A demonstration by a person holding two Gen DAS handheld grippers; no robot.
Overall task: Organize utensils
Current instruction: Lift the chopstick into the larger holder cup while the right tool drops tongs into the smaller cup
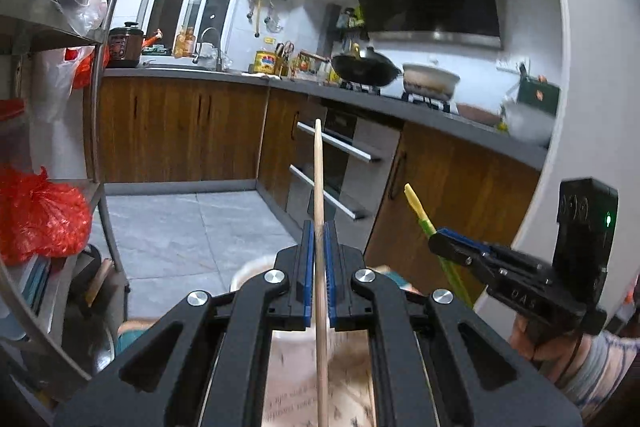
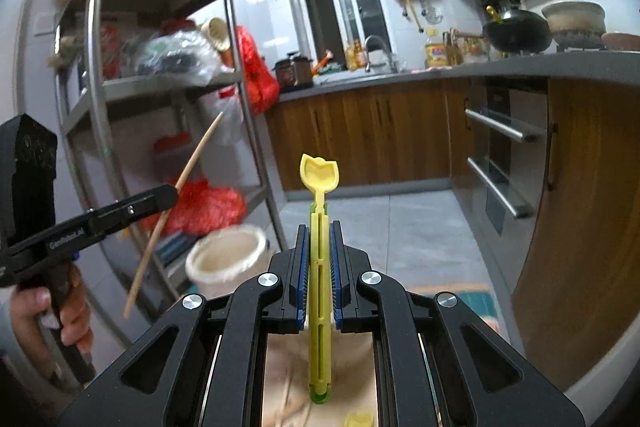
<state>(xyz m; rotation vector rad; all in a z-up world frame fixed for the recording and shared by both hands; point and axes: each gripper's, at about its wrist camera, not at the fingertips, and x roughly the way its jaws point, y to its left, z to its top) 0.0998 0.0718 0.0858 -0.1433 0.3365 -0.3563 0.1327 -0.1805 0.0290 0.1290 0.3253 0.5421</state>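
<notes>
My left gripper is shut on a long wooden chopstick that points up and forward; the chopstick also shows in the right wrist view. My right gripper is shut on a yellow-green plastic utensil with a small scoop-shaped head. That utensil shows in the left wrist view, held by the right gripper at lower right. A cream round holder stands low and left of the right gripper, partly hidden behind the left gripper in the left wrist view.
A metal shelf rack with red bags stands at left. Wooden cabinets and an oven line the kitchen ahead and right. A wok and a pot sit on the counter. Grey tile floor lies below.
</notes>
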